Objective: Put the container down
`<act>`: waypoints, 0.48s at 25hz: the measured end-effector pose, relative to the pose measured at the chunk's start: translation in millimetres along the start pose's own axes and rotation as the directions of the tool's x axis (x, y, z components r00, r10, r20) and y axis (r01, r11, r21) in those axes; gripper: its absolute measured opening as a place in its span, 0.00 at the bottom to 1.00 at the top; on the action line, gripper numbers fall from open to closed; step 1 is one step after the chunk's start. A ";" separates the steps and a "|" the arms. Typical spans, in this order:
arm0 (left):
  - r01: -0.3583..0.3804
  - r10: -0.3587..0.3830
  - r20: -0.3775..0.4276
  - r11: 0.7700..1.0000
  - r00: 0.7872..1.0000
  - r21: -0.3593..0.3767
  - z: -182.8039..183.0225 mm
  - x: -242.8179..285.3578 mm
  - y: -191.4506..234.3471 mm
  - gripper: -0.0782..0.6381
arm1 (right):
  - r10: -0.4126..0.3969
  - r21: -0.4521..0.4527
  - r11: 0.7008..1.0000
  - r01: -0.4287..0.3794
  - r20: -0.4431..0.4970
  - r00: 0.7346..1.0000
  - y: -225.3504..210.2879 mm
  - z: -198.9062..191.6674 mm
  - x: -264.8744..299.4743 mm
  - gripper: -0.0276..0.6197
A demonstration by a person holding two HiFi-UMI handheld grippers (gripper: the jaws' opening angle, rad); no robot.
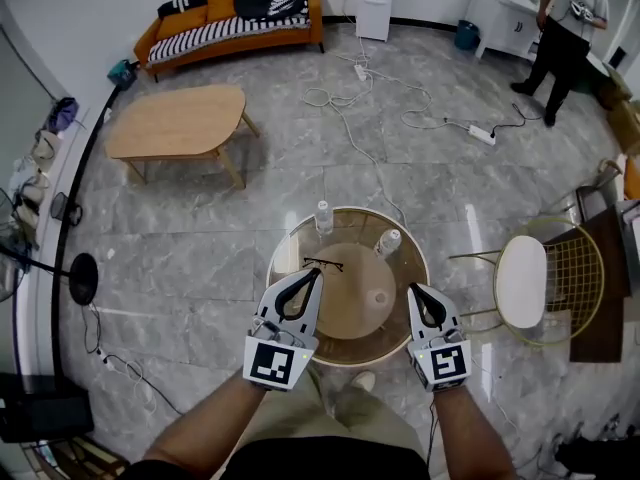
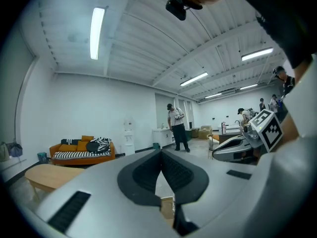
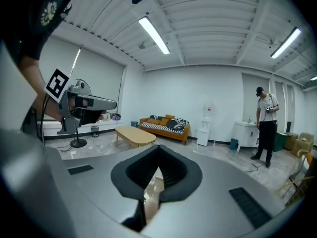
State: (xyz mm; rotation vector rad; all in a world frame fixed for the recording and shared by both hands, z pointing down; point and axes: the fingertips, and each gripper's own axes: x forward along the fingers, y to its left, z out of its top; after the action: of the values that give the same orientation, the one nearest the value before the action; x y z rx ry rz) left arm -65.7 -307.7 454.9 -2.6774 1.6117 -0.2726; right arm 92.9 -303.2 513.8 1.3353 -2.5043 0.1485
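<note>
The right gripper (image 1: 413,290) has its jaws pressed together with nothing between them, and its own view shows only floor through the slit below the dark pads. The left gripper (image 1: 316,274) is the same, closed and empty. Both are held side by side, high above the round glass-topped table (image 1: 285,253) and pointing close to level, which reads as a resting pose with no grasp in hand. At about 4 o'clock from the table's centre, just ahead of the right gripper, sits a small pale round container (image 1: 378,298). I take this to be the task's thing, though it is too small to be sure, and it appears to stand on the glass and free of both grippers, so the task looks done. Farther out on the table, black-framed eyeglasses (image 1: 322,264) lie at about 10 o'clock. One clear plastic bottle (image 1: 323,216) stands at the 12 o'clock rim and a second clear plastic bottle (image 1: 388,240) stands near 1 o'clock, so any reach across would have to pass between them. Off the table, a white-seated gold wire chair (image 1: 522,280) stands at 3 o'clock. White cables and a power strip (image 1: 482,134) trail over the marble floor toward 1 o'clock. A low wooden table (image 1: 180,120) and a long orange sofa (image 1: 235,30) lie out at 10 and 11 o'clock. A person in dark trousers (image 1: 562,43) stands far off at 1 o'clock.
</note>
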 end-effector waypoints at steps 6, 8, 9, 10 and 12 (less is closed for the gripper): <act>-0.022 0.022 0.006 1.000 1.000 0.015 41.8 -15.1 7.0 0.13 | 0.020 -0.001 1.000 -0.020 0.048 0.999 7.4 58.3 -21.9 0.06; -0.025 0.025 0.015 0.999 1.000 0.020 56.1 -15.1 10.1 0.13 | 0.009 -0.034 0.999 -0.007 0.073 0.997 2.2 69.3 -28.2 0.06; -0.027 0.027 0.027 1.000 0.999 0.015 63.0 -15.7 12.1 0.13 | 0.004 -0.044 0.999 -0.001 0.066 0.998 1.0 73.6 -31.2 0.06; -0.029 0.029 0.037 1.000 0.999 0.009 68.9 -17.3 14.5 0.13 | 0.000 -0.049 0.999 0.002 0.041 0.999 1.6 77.8 -33.8 0.06; -0.032 0.032 0.054 0.999 0.998 0.005 78.6 -22.2 19.7 0.13 | -0.006 -0.061 0.998 0.006 0.000 1.000 5.3 87.2 -37.1 0.06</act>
State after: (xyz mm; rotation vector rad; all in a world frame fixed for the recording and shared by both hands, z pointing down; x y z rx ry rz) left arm -81.3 -304.2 372.4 -2.6285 1.6344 -0.2022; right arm 89.4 -290.7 419.7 1.3192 -2.4834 0.0704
